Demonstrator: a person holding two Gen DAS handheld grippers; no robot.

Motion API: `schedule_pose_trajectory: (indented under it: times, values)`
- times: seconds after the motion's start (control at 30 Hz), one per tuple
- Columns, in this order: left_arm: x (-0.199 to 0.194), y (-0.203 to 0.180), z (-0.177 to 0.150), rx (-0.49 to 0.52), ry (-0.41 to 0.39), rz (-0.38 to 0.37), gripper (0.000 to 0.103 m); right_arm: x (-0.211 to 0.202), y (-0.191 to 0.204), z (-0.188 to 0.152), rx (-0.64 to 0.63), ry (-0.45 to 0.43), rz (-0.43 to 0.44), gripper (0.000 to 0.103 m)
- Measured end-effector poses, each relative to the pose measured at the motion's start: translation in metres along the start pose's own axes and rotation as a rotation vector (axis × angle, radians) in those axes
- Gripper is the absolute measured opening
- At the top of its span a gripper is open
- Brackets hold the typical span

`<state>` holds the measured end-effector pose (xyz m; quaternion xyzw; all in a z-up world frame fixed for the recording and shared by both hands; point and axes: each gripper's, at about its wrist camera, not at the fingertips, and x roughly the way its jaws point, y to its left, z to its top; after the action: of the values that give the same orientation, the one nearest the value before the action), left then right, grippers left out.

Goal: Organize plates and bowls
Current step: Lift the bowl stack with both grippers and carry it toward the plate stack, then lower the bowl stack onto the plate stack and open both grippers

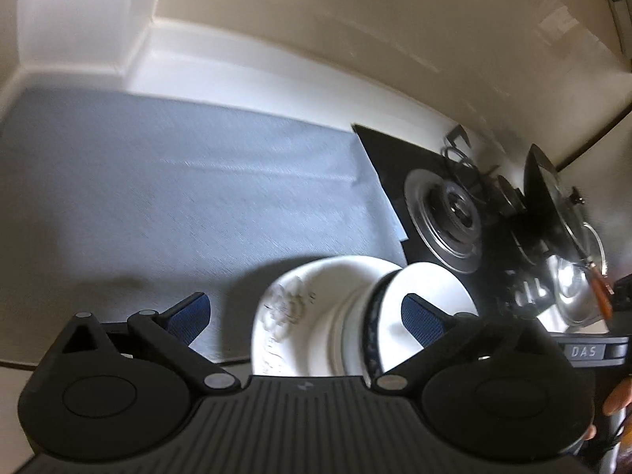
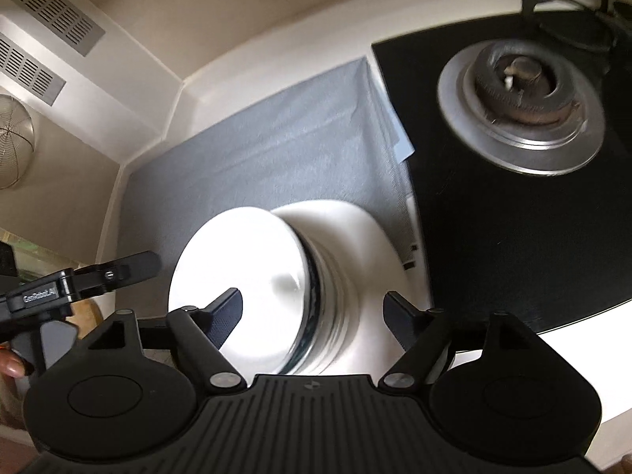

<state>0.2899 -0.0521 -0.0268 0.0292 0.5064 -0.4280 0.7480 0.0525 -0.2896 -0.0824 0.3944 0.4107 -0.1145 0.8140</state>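
Note:
A stack of white bowls (image 1: 418, 300) with a dark blue rim band sits on a large white plate (image 1: 284, 316) with a grey flower print, at the near edge of a grey mat (image 1: 177, 205). My left gripper (image 1: 306, 316) is open above them, its fingers either side of plate and bowls. In the right wrist view the bowl stack (image 2: 245, 284) sits on the plate (image 2: 355, 237). My right gripper (image 2: 314, 316) is open just above the stack, holding nothing. The left gripper also shows in the right wrist view (image 2: 98, 272) at the left.
A black gas hob (image 2: 513, 217) with a steel burner (image 2: 521, 98) lies right of the mat. Pots and a lid (image 1: 553, 205) stand on its far side. White walls and a corner ledge (image 1: 118, 51) bound the counter behind. A wire strainer (image 2: 12, 146) hangs at left.

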Motion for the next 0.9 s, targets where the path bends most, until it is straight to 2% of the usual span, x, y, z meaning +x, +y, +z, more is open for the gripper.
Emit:
schedule_pose_trajectory:
  times: [0.23,0.37,0.43,0.63,0.77,0.9]
  values:
    - [-0.010,0.001,-0.010,0.027,-0.009,0.113,0.103,-0.014,-0.004,-0.013,0.050,-0.066,-0.060,0.080]
    - [-0.010,-0.005,-0.017,0.085,-0.002,0.191,0.103,-0.022,0.004,-0.029,0.005,-0.108,-0.133,0.082]
    - [-0.012,-0.007,-0.021,0.098,-0.006,0.207,0.103,-0.023,0.007,-0.037,-0.019,-0.091,-0.141,0.083]
    - [-0.027,-0.010,-0.041,0.064,-0.032,0.289,0.103,-0.023,0.018,-0.047,-0.113,-0.050,-0.113,0.084]
    - [-0.040,-0.018,-0.057,0.008,-0.062,0.348,0.103,-0.019,0.028,-0.041,-0.232,-0.054,-0.075,0.087]
    - [-0.048,-0.044,-0.073,-0.029,-0.104,0.441,0.103,-0.024,0.028,-0.039,-0.365,-0.063,-0.007,0.088]
